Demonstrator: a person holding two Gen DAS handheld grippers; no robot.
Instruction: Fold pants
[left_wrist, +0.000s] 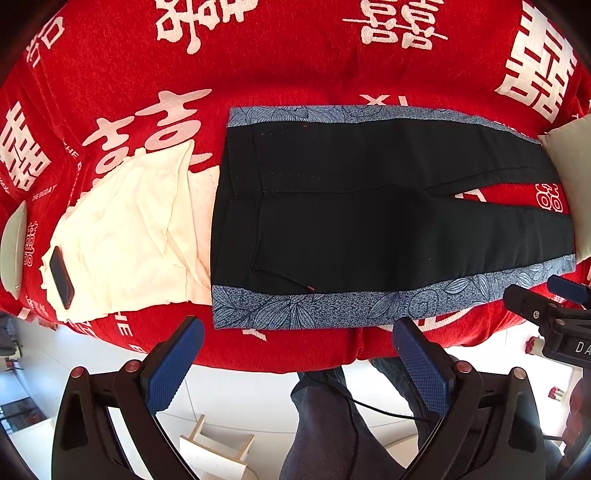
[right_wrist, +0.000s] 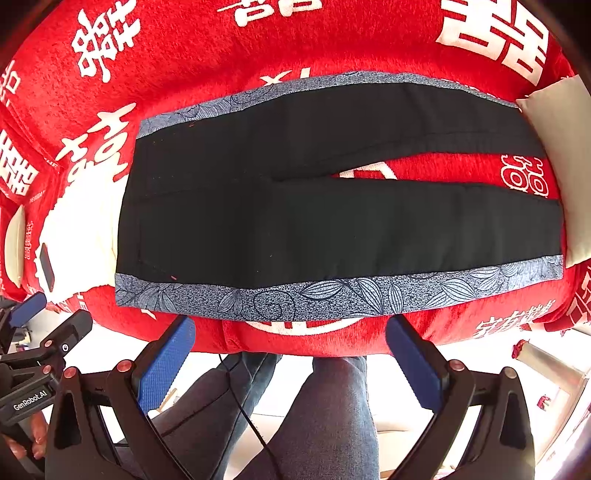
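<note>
Black pants with blue leaf-patterned side stripes lie flat on a red bed cover, waistband to the left, legs running right and split apart; they also show in the right wrist view. My left gripper is open and empty, held just off the bed's near edge below the waist end. My right gripper is open and empty, off the near edge below the near leg's stripe. Each gripper appears at the side of the other's view, the right one and the left one.
A cream cloth lies left of the waistband with a dark phone on it. A pale pillow lies over the leg ends at right. The person's jeans-clad legs and a cable stand below the bed edge. The floor is white.
</note>
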